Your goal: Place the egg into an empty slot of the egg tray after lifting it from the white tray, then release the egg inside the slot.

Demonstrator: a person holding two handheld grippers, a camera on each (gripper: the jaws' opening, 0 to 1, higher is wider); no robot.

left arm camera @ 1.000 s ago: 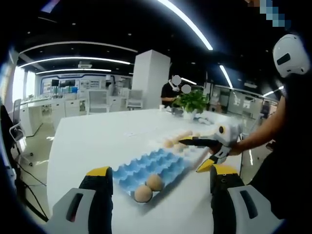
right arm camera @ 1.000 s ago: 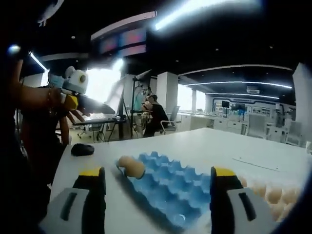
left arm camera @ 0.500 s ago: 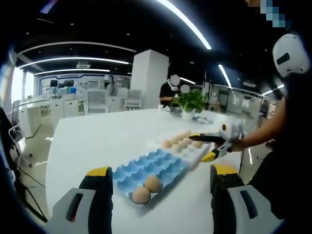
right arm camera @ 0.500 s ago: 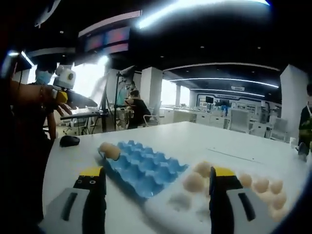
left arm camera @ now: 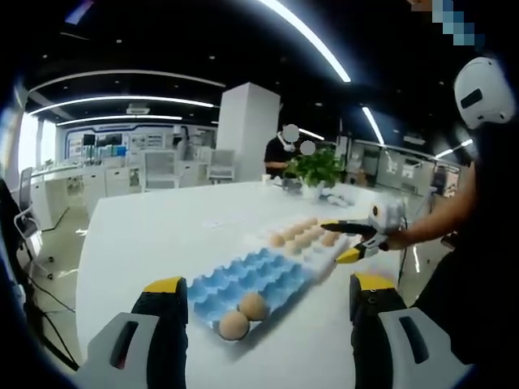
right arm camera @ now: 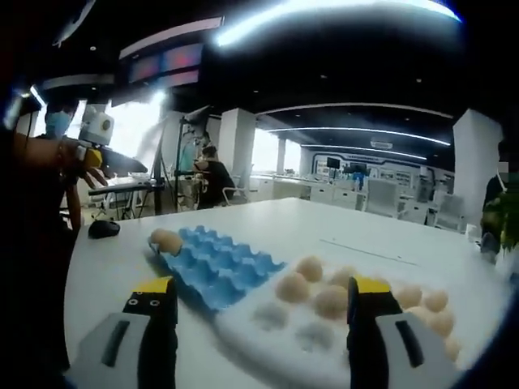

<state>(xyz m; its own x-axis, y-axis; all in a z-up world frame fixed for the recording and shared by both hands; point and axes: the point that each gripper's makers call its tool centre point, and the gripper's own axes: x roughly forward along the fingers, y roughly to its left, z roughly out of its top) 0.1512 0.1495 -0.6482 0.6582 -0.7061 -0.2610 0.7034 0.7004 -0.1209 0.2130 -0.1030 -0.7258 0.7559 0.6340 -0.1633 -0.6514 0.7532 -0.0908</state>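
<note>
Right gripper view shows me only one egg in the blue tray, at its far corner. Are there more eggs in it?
Observer: Yes. In the left gripper view two eggs lie side by side in that corner of the blue tray. The other slots that I can see are empty.
Operator: Is my left tool holding something?
Observer: No. The left tool is open, with nothing between its jaws.
Operator: Where is the right tool?
Observer: The right tool hangs open at the near side of the white tray.
</note>
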